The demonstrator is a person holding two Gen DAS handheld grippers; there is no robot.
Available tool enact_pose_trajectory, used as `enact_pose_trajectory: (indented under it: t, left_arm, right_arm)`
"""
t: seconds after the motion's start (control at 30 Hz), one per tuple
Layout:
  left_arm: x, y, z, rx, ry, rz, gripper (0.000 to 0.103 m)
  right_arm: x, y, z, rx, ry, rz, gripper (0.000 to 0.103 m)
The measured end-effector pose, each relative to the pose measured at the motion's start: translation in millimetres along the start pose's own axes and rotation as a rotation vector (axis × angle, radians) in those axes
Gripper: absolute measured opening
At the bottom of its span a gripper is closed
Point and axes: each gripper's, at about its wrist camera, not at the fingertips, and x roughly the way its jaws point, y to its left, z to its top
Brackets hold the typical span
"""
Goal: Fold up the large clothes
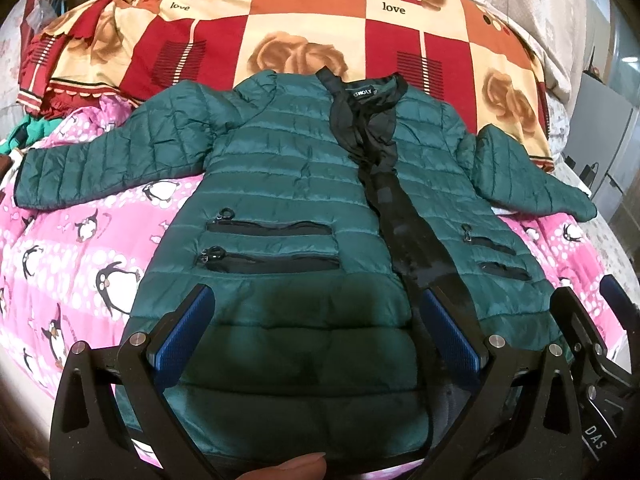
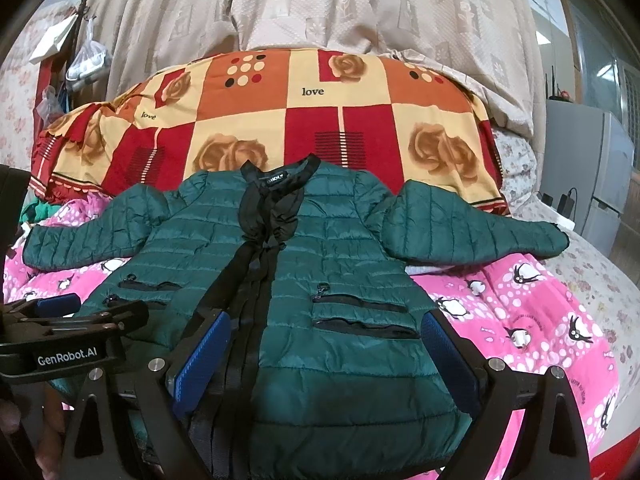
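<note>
Jacket hem [image 1: 280, 420]: cut off by the lower edge in both views — behind the gripper frames.
Collar label [image 1: 362, 95]: print too small to read.
Fingertip [image 1: 296, 468]: cropped at the bottom edge.
Right sleeve cuff [image 1: 588, 210]: blurred by fisheye distortion.

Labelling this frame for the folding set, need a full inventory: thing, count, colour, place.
jacket: 1, dark green quilted with black front trim, spread flat face up, sleeves out to both sides, on the pink blanket
pink blanket: 1, pink with penguins, under the jacket
checked quilt: 1, red, orange and cream with roses, behind the collar
curtain: 1, beige patterned, behind the bed
fridge: 1, grey, far right
hanging bags: white, count unclear, upper left
left tongs: 1, black with blue pads, open above the hem
right tongs: 1, black with blue pads, open above the hem
</note>
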Motion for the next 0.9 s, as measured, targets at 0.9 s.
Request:
enact_pose_trajectory:
  t: [0.9]
  left_arm:
    - [0.6,3.7,0.3,-0.004,0.003,-0.002,0.103]
  right_arm:
    - [-0.5,2.7,0.8,-0.036,-0.002,-0.044,0.095]
